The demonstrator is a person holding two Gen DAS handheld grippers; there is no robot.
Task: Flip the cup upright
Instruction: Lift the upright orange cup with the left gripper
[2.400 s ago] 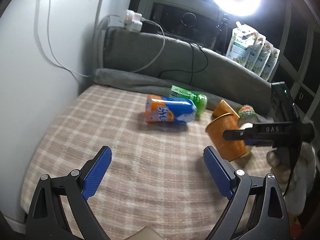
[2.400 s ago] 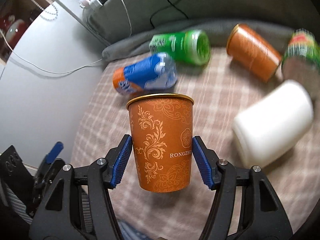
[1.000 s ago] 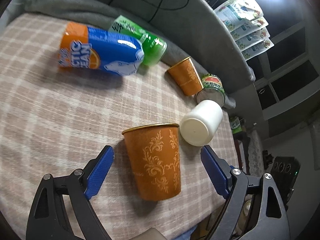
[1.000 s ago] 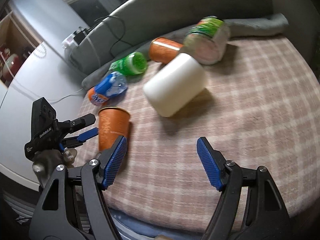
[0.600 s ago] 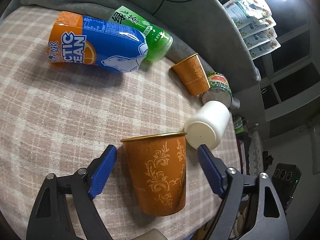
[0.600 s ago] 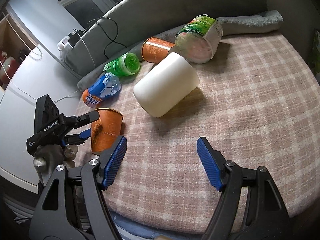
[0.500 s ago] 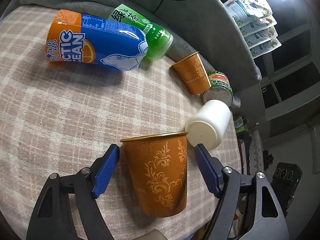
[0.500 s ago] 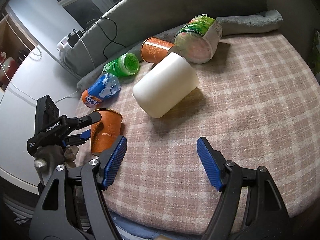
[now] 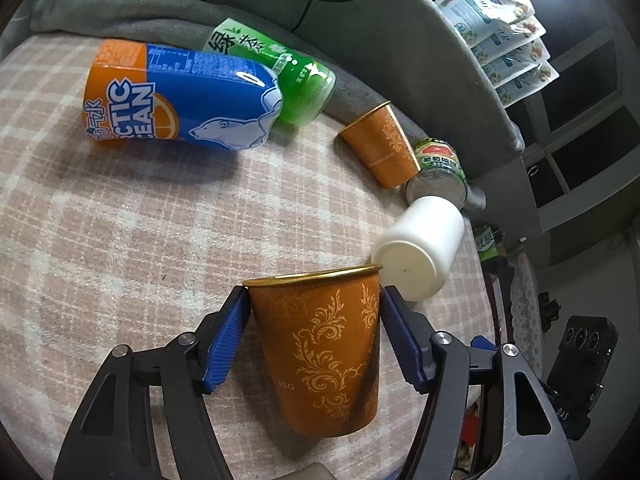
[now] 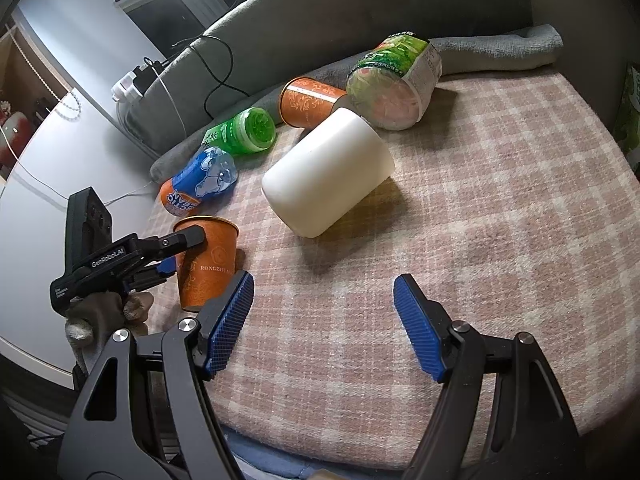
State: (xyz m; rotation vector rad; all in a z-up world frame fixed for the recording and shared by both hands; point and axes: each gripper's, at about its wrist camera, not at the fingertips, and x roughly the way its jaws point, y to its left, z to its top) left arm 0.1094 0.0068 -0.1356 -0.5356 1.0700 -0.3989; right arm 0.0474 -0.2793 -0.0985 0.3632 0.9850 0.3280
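Note:
An orange paper cup with gold scrollwork [image 9: 328, 344] stands upright on the checked cloth, rim up. My left gripper [image 9: 314, 340] is shut on it, a blue pad against each side. The same cup [image 10: 210, 260] shows in the right wrist view with the left gripper [image 10: 176, 252] around it. My right gripper [image 10: 322, 326] is open and empty, low over the cloth to the right of that cup. A second orange cup [image 9: 380, 146] [image 10: 308, 102] lies on its side at the back.
A white cup [image 9: 420, 248] [image 10: 326, 172] lies on its side just beyond the held cup. A blue-orange bottle [image 9: 176, 106], a green bottle [image 9: 276, 70] and a green-labelled jar [image 10: 394, 86] lie at the back by a grey sofa back [image 9: 280, 8]. The cloth's front edge [image 10: 360, 464] is close.
My left gripper has moved in around the upright orange cup and closed on it. The right gripper, which let the cup go earlier, has stayed still and open.

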